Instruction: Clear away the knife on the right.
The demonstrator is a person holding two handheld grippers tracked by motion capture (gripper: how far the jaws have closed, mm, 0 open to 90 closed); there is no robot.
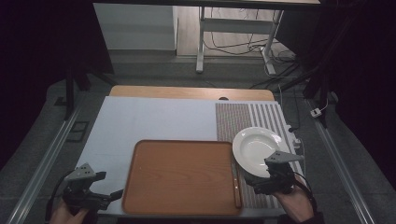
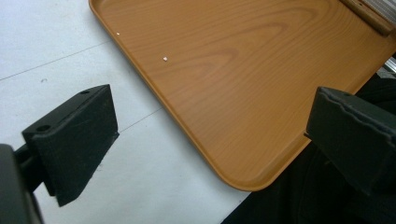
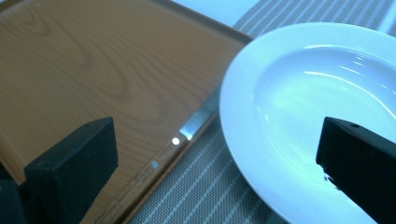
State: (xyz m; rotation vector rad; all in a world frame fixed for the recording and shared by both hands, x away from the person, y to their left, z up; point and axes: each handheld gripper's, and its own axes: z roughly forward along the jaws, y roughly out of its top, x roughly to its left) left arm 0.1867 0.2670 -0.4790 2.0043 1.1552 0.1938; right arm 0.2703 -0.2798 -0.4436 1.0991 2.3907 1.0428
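White cloth [image 1: 140, 126] covers the tabletop, a striped placemat [image 1: 243, 116] at its right. Right gripper [image 3: 219, 163]: jaws spread wide, nothing pinched, hovering over the near rim of the white plate [image 3: 299, 102] and the wood-handled knife [image 3: 182, 140] just beside it; the knife lies along the right edge of the wooden tray [image 3: 84, 70]. Plate rests on the placemat, just right of the tray. Left gripper [image 2: 210, 144]: jaws wide apart, empty, at the tray's near left corner.
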